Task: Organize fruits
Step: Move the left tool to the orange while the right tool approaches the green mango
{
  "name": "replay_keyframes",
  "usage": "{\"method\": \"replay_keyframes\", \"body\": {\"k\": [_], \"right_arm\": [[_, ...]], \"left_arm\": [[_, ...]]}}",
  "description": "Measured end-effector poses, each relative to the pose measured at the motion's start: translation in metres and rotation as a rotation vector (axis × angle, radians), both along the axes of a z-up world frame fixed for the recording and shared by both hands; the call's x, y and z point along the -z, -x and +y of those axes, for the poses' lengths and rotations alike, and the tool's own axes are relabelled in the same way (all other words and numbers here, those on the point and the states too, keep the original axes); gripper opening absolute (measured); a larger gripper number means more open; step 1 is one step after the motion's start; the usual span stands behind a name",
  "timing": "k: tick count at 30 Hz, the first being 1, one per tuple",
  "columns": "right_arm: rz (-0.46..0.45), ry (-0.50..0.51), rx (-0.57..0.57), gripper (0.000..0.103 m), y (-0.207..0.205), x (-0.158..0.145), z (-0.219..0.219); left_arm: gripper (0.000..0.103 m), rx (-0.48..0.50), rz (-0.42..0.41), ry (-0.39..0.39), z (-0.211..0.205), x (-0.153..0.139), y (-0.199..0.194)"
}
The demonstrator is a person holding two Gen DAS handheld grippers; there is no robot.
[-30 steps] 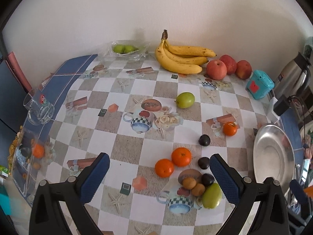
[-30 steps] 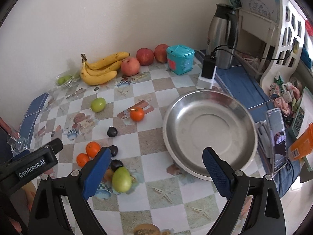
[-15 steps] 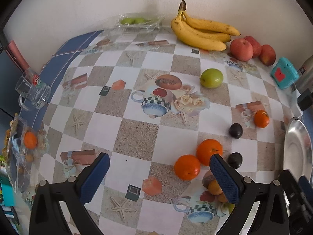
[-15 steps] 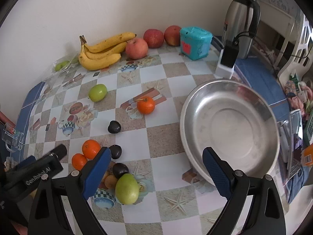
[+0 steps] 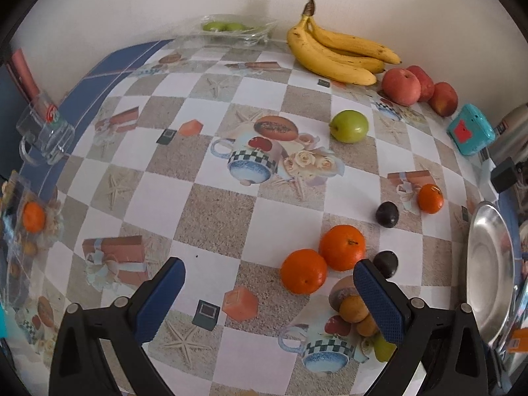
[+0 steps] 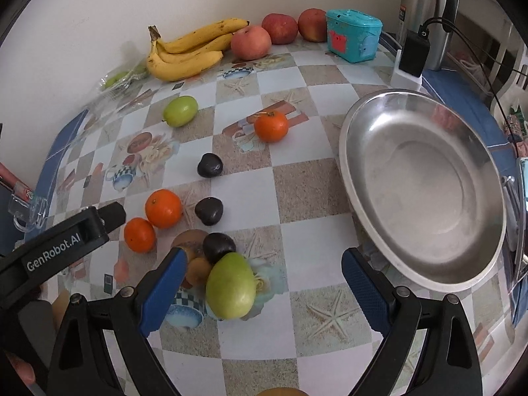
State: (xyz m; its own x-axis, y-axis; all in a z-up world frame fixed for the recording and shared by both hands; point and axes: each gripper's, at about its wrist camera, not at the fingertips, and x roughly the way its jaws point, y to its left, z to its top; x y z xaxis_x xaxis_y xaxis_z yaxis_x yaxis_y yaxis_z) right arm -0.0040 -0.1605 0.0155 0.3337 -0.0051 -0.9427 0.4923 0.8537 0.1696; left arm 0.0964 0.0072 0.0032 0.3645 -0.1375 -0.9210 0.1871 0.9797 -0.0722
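Loose fruit lies on the checked tablecloth. Two oranges (image 5: 343, 247) touch each other just ahead of my left gripper (image 5: 269, 300), which is open and holds nothing. A big green mango (image 6: 231, 285) lies between the fingers of my right gripper (image 6: 264, 288), close to the left finger and untouched; that gripper is open too. Beside the mango sit dark plums (image 6: 217, 247) and small brown fruits (image 6: 198, 270). A third orange (image 6: 271, 126) and a green fruit (image 6: 181, 111) lie farther back. The steel bowl (image 6: 429, 181) stands at the right with nothing in it.
Bananas (image 6: 188, 56) and red apples (image 6: 250, 42) line the wall, with a teal box (image 6: 354, 38), a charger block and a steel flask (image 6: 425, 16) beside them. A glass mug (image 5: 46, 135) stands at the table's left edge. A finger (image 6: 82, 231) of the left gripper shows at left.
Both grippers have come down toward the table, so the fruit looks larger and nearer. The mango now lies between the right fingers. Both pairs of jaws stay wide.
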Motion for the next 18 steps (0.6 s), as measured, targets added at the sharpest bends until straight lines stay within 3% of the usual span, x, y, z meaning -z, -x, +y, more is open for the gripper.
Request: {"method": "replay_keyframes", "body": {"k": [4, 12, 18], "right_arm": [[0.008, -0.062, -0.017, 0.095, -0.001, 0.010, 0.003], [0.094, -0.067, -0.018, 0.095, -0.002, 0.031, 0.003], [0.131, -0.087, -0.011, 0.095, -0.001, 0.038, -0.002]], "left_arm": [[0.103, -0.019, 0.032, -0.007, 0.004, 0.012, -0.003], [0.103, -0.024, 0.121, -0.023, 0.002, 0.035, -0.011], [0.103, -0.017, 0.148, 0.030, 0.000, 0.039, -0.015]]}}
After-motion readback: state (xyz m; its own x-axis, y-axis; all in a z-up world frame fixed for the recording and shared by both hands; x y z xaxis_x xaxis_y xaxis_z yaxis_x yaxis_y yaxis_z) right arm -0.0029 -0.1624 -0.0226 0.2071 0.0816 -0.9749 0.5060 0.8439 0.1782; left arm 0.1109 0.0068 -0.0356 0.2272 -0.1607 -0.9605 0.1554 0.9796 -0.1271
